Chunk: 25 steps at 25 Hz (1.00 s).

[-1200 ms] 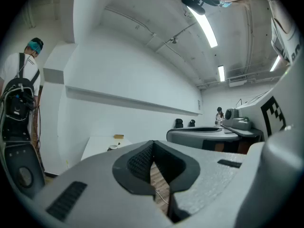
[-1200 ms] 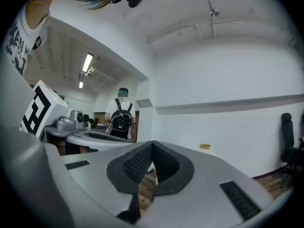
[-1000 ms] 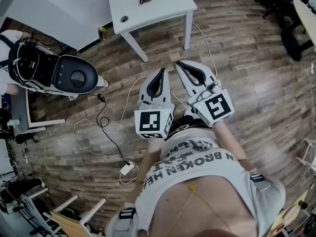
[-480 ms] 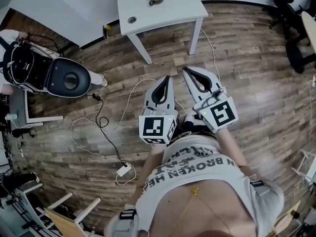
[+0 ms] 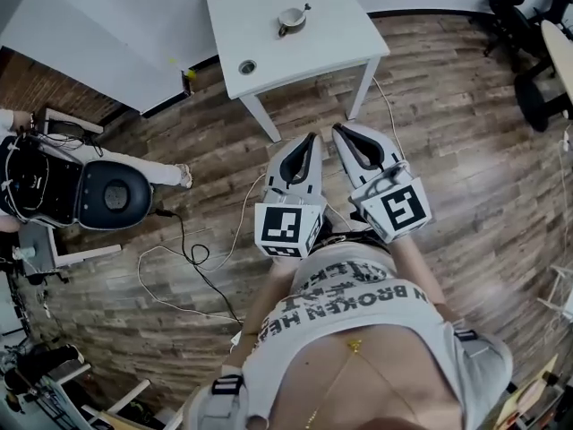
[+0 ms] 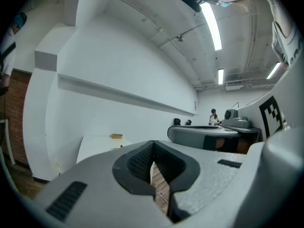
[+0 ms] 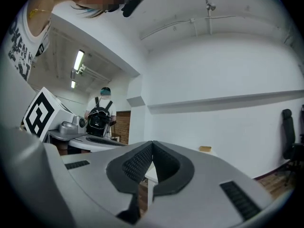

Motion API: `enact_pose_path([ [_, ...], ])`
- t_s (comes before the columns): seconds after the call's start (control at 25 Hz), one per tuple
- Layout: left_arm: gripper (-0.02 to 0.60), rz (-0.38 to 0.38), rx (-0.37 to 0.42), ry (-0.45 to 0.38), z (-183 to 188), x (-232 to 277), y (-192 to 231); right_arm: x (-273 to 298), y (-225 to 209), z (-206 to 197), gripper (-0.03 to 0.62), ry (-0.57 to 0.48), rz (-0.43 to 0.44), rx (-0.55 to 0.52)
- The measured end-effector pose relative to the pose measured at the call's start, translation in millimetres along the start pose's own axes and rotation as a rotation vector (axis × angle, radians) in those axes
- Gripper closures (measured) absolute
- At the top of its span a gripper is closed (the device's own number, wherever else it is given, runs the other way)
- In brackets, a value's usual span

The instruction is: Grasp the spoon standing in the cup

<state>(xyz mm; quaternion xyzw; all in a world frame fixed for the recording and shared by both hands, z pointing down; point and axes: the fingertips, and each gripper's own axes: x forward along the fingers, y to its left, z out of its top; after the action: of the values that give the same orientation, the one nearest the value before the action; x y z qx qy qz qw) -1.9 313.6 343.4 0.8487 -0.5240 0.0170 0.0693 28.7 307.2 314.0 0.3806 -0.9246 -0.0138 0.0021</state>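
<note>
White tabletop [image 5: 336, 36] at far end, cup [image 5: 292, 18] on it, spoon [image 5: 303, 11] standing inside, left claw [image 5: 308, 142] pressed together, empty, right claw [image 5: 343, 133] likewise closed, empty, both over wooden floor [image 5: 457, 159], well apart from cup.

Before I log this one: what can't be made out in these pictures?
Spoon in the cup, head view: too small to see how it leans.
Round item on the table, head view: too small to identify.
Tan object, left gripper view: too distant to identify.
</note>
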Motion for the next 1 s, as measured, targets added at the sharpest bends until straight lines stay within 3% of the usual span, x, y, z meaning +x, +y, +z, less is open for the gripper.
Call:
enact_pose_path([
  [0.28, 0.586, -0.062, 0.009, 0.010, 3.5, 19.8, 48.7, 54.2, -1.9, -5.4, 0.586, 0.001, -0.060, 0.005],
  [0.56, 0.586, -0.088, -0.020, 0.018, 0.1, 27.5, 73.1, 73.8, -4.3, -12.7, 0.586, 0.036, -0.105, 0.001],
  [1.0, 0.586, -0.053, -0.043, 0.020, 1.2, 73.4, 108.3, 121.8, -41.5, -22.7, 0.586, 0.056, -0.077, -0.002],
])
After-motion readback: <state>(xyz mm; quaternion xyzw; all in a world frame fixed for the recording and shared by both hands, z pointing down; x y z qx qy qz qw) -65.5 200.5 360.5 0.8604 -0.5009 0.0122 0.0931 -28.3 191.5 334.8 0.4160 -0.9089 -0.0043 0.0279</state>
